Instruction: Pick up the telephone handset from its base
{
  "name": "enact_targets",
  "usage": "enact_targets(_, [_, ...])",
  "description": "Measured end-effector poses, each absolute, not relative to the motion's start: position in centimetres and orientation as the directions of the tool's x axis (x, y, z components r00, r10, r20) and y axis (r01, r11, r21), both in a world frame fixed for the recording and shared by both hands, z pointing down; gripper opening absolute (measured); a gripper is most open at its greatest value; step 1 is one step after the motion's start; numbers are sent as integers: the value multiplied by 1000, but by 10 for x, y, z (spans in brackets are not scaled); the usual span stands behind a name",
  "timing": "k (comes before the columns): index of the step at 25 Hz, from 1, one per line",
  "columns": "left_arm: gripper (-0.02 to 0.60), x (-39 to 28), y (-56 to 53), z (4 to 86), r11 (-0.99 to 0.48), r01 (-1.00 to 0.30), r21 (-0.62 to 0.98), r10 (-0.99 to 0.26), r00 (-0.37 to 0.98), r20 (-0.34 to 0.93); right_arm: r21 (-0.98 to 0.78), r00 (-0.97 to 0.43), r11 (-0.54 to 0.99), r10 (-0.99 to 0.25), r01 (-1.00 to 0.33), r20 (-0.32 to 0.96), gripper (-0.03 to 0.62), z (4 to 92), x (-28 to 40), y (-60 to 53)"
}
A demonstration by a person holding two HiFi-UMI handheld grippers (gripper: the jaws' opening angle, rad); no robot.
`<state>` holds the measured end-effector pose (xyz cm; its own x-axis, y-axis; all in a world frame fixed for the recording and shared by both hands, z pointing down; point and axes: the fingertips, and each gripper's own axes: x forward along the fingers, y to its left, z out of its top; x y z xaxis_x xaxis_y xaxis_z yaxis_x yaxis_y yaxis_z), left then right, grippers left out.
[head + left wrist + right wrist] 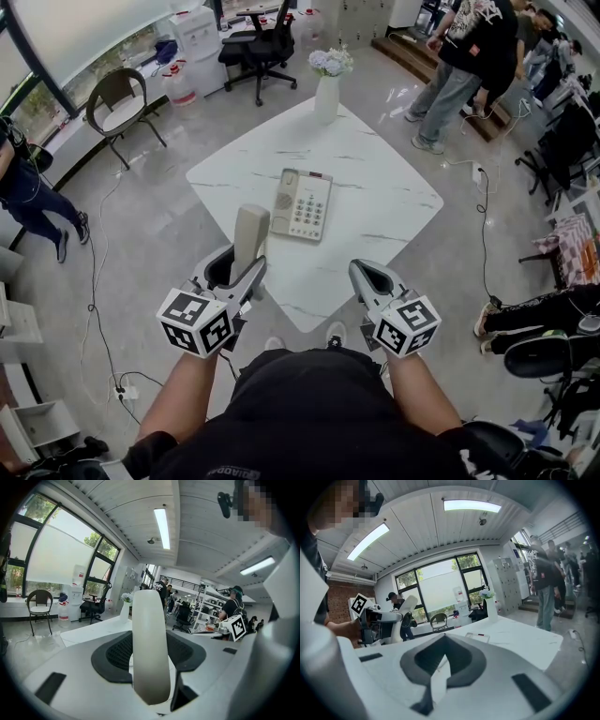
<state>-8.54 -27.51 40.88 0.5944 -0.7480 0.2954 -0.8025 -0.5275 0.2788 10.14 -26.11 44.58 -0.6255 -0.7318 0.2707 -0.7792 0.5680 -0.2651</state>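
My left gripper (240,266) is clamped on the beige, oblong plastic telephone handset (150,644) and holds it upright, lifted clear on the near side of the cream push-button telephone base (302,204). That base lies on the white marble worktop (375,178). My right gripper (364,269), nearer than the base and to its right, has its jaws together on nothing.

1. The grey two-jaw left gripper (242,265), with a marker cube at its rear, points forward and up. Its jaws clamp the lower end of an upright beige plastic telephone handset (249,234).
2. The matching right gripper (364,274) is held alongside, apart from the left. Its jaws are together with nothing between them.
3. The bare left forearm (183,394) and the bare right forearm (422,398) extend forward from the torso.
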Motion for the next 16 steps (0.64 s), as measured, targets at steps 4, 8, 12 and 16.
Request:
enact_targets(4, [219,-85,-277,409,-528,-802,279,-747,595,295,-265,-625,568,-732,-780,271,0,447,101,-263])
enact_targets(8, [219,-84,-277,408,-533,-800,277,-745,599,295,-264,-624,567,-733,-780,271,0,446,101,-262])
enact_targets(12, [219,-83,-278,411,-533,-800,276,-744,598,298,-262,-624,568,-733,-780,271,0,448,103,-262])
enact_targets(16, [219,-82,-284,412,-534,-801,272,-743,598,302,-262,-627,571,-729,-778,273,-1,449,104,-266])
